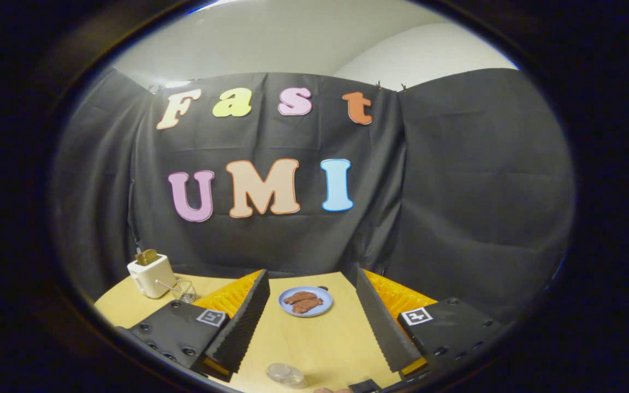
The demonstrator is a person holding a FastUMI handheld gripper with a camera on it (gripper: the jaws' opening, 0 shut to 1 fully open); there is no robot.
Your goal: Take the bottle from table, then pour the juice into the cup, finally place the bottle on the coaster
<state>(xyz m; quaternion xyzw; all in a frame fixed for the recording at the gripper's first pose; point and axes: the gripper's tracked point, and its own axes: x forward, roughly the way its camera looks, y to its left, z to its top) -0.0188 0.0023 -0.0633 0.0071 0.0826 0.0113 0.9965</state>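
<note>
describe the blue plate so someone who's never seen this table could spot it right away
Start at the wooden table in front of the black cloth wall. The blue plate lies near the table's far edge, just beyond the open gripper, seen between its two fingers. It is the only flat round dish, and it holds two brown pieces of food.

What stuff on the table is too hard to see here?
- Clear round thing, near, between the open gripper fingers: cut off low in the gripper view; lid or cup, cannot tell.
- Wire basket by the toaster: too small to see contents.
- Brown food on the blue plate: too small to name.
</note>
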